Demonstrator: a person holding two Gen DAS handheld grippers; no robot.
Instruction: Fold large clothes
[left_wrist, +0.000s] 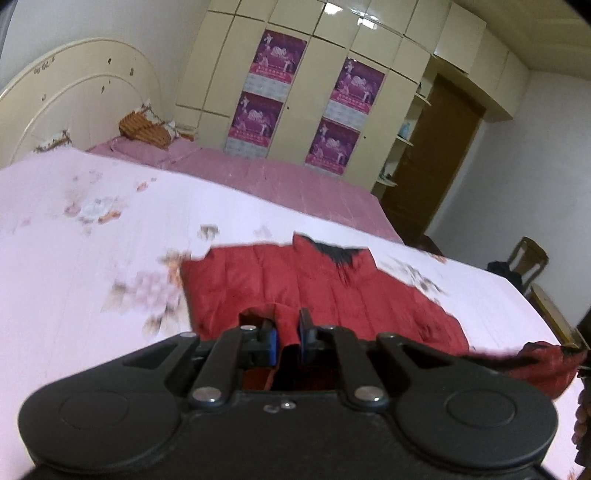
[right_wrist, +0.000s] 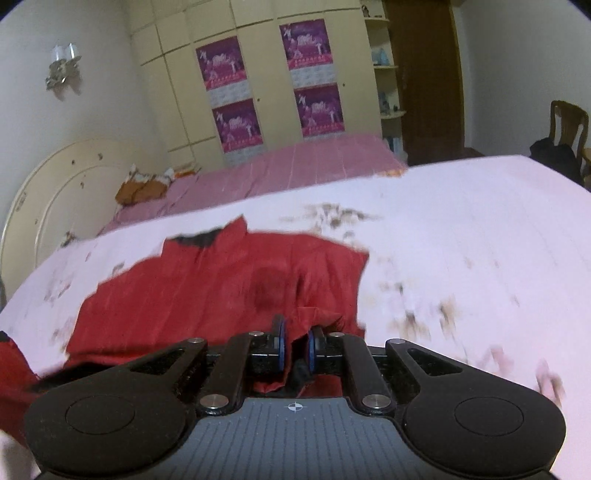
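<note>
A red padded jacket (left_wrist: 332, 288) with a black collar lining lies spread on a pale pink floral bedsheet (left_wrist: 92, 258); it also shows in the right wrist view (right_wrist: 207, 288). My left gripper (left_wrist: 286, 330) is shut on a fold of the jacket's near edge, held just above the bed. My right gripper (right_wrist: 297, 339) is shut on another raised fold of the jacket's near edge, at its right side. A loose part of the jacket (left_wrist: 546, 362) hangs at the right of the left wrist view.
A darker pink sheet (left_wrist: 295, 181) covers the far half of the bed. A cream headboard (left_wrist: 74, 96) and a brown pillow (left_wrist: 146, 129) are at the left. A cream wardrobe (left_wrist: 314, 74) with purple posters, a brown door (left_wrist: 439, 155) and a wooden chair (right_wrist: 567, 125) stand beyond.
</note>
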